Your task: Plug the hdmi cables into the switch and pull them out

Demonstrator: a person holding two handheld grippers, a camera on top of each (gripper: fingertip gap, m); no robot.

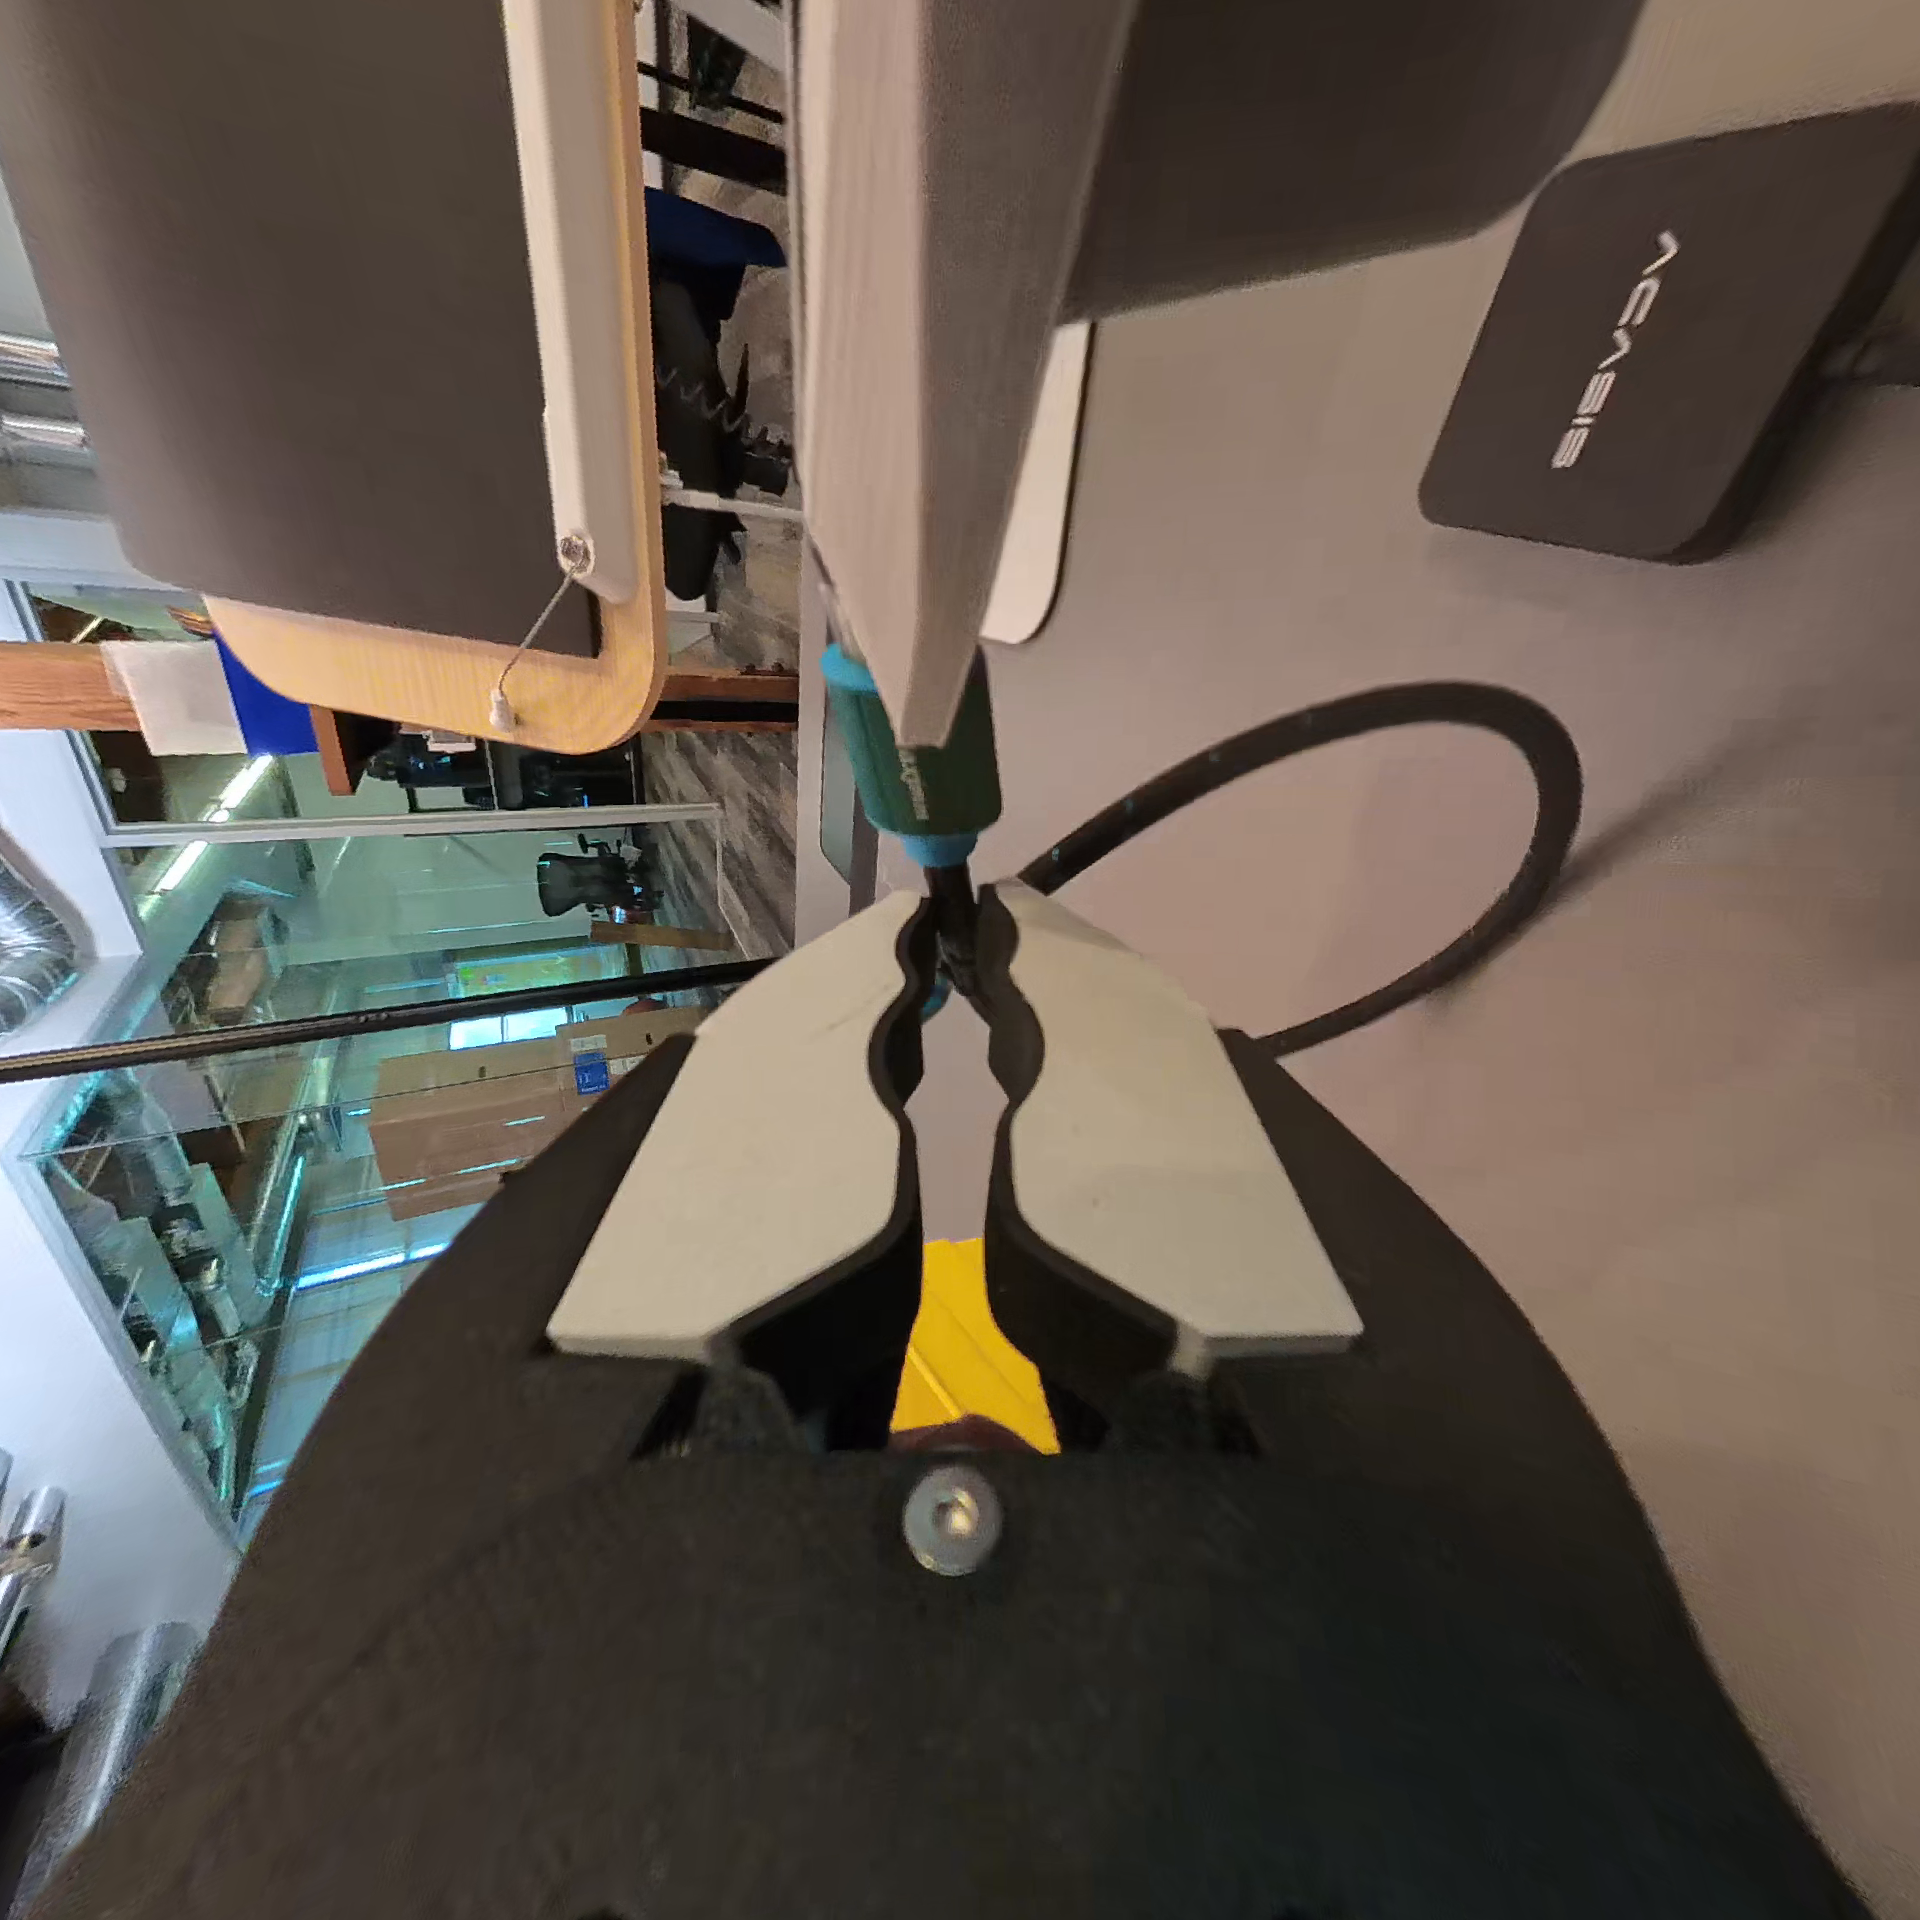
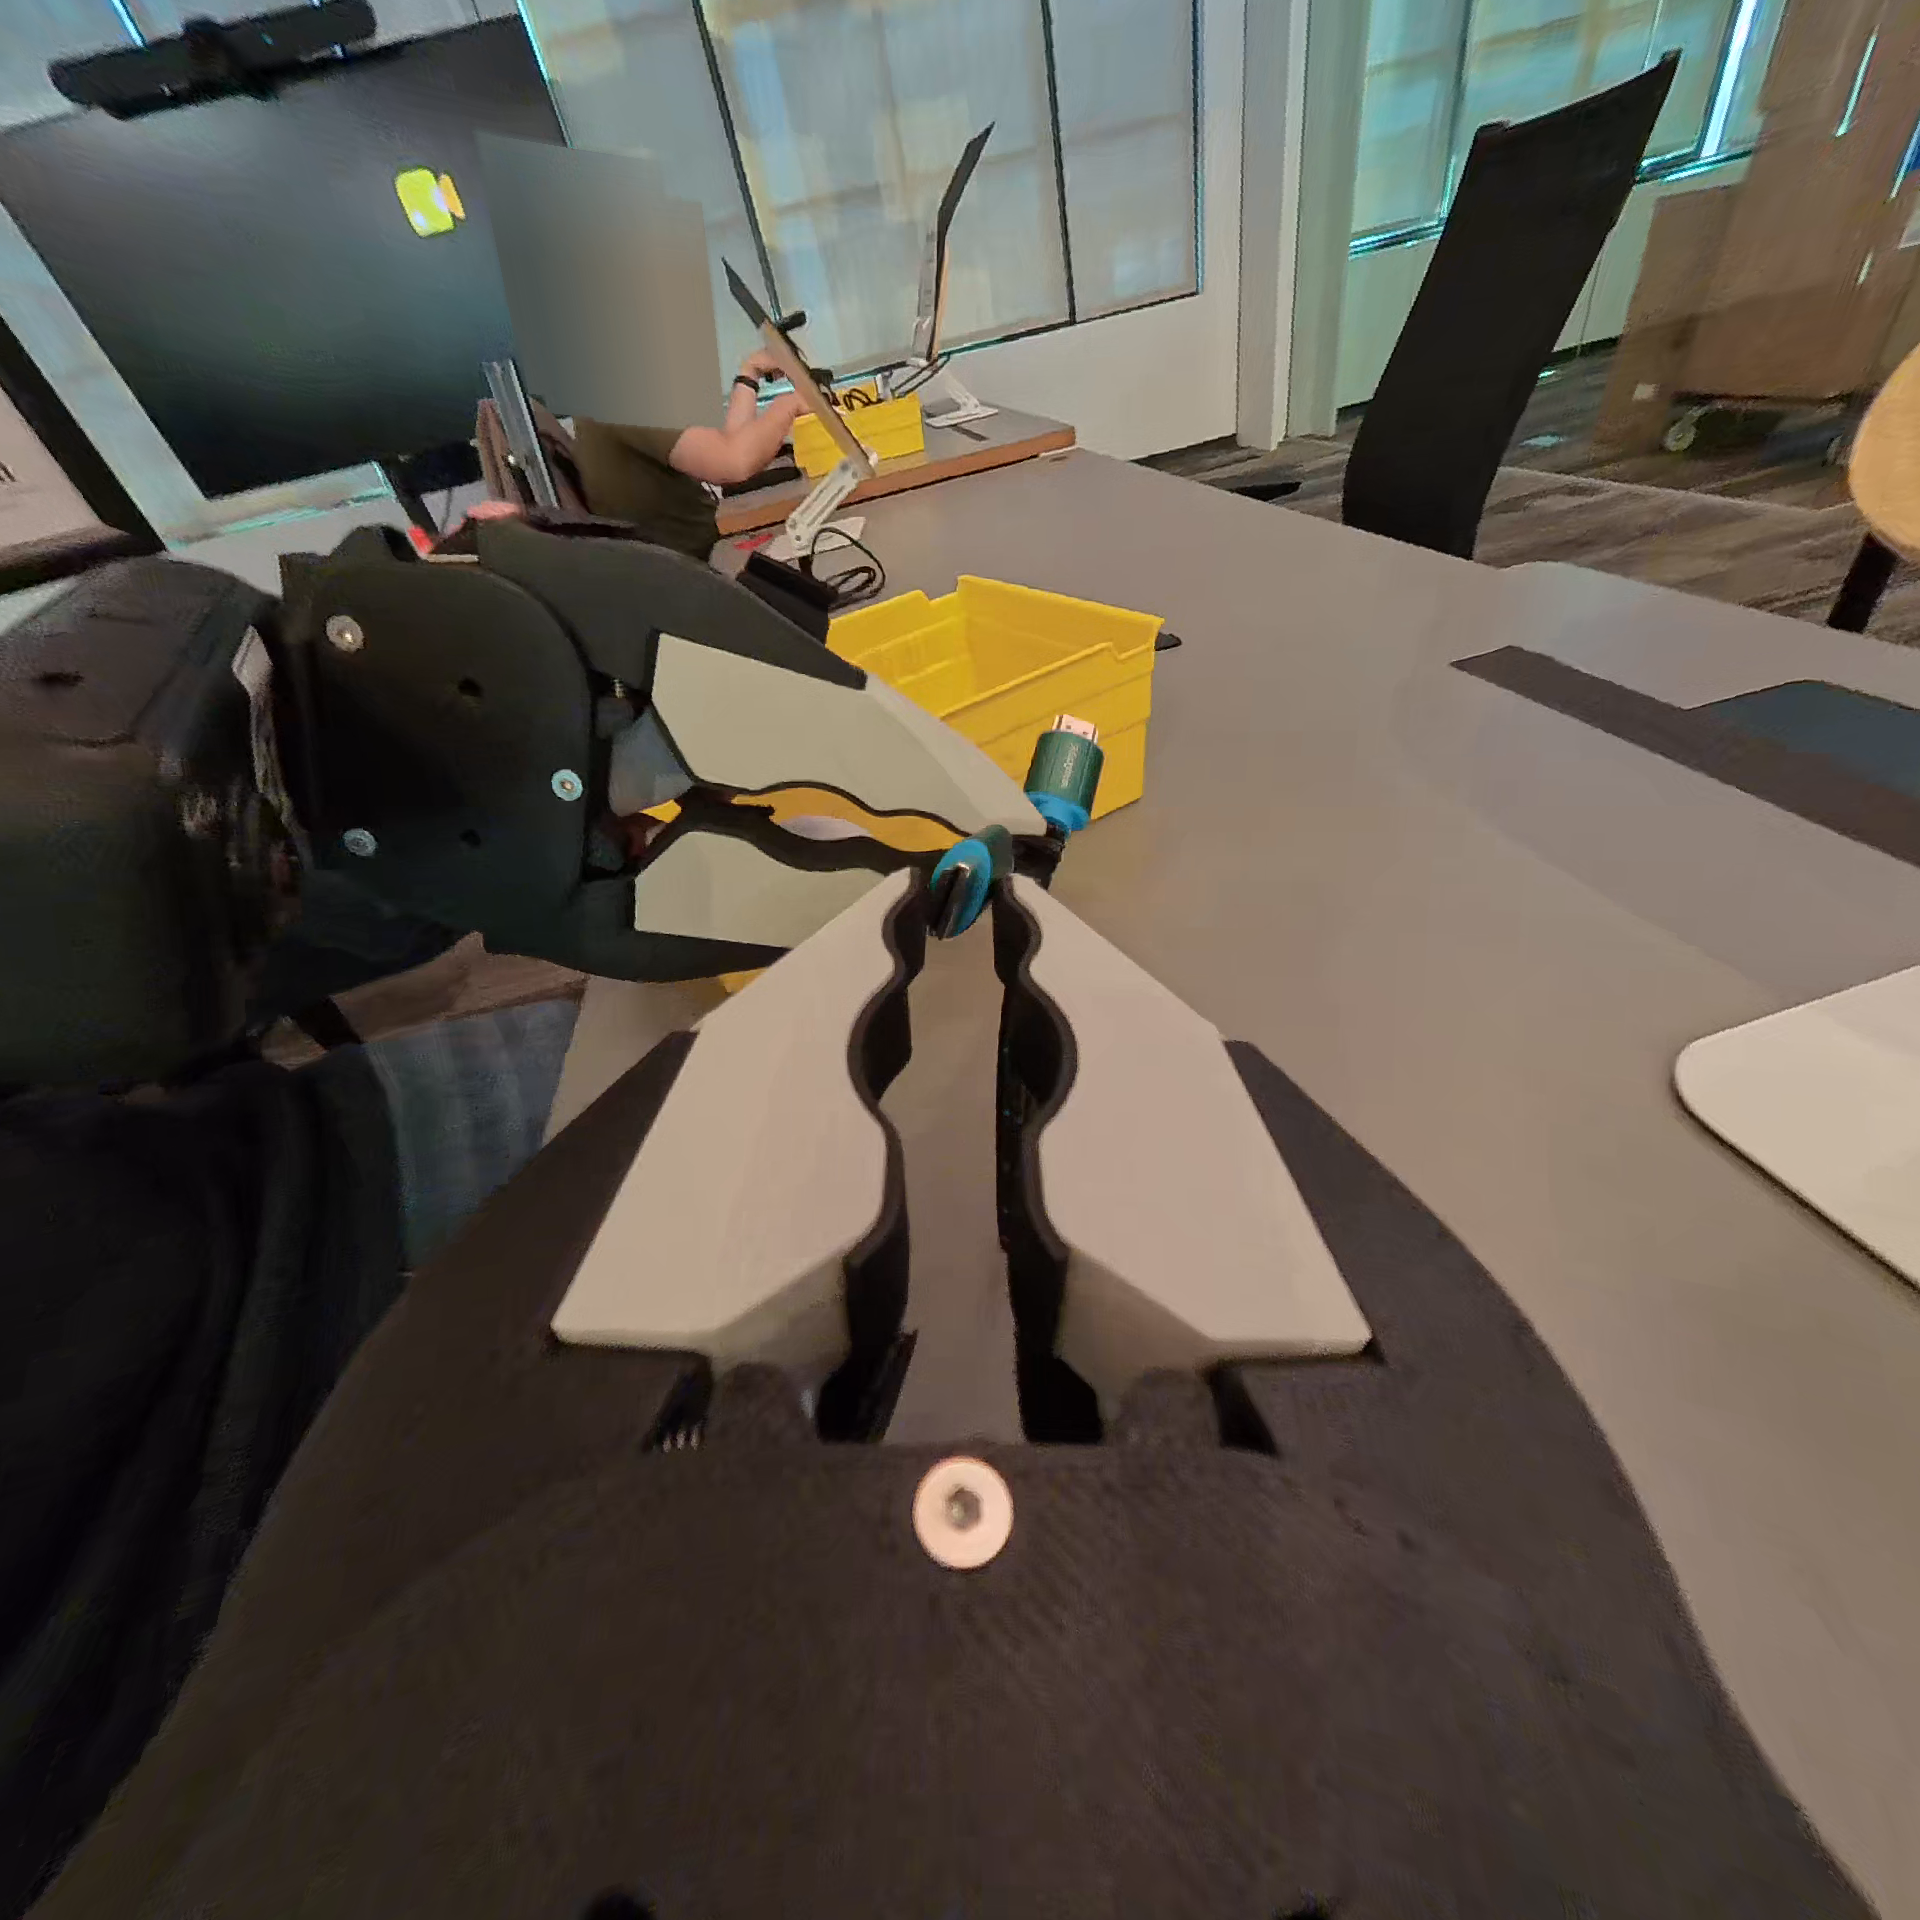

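My left gripper (image 1: 956,920) is shut on a black HDMI cable (image 1: 1455,769) just behind its teal plug (image 1: 920,774). The plug sticks out past the fingertips, above the grey table (image 1: 1455,1143). The cable loops away to the right. In the right wrist view the left gripper (image 2: 1023,847) holds that plug (image 2: 1065,769) with its metal end up. My right gripper (image 2: 956,904) is closed on a second dark, blue-edged plug (image 2: 966,878), right against the left gripper's tips. The right gripper's finger (image 1: 904,416) reaches the teal plug from above. A black box (image 1: 1662,343) with pale writing lies on the table.
A yellow bin (image 2: 997,675) stands on the table just behind both grippers. A white pad (image 2: 1818,1091) lies at the right, and a dark strip (image 2: 1662,727) runs across the table. A black chair (image 2: 1486,312) stands at the far edge. A person sits at another desk behind. The left gripper's tips are roughly 5 centimeters from the right gripper's.
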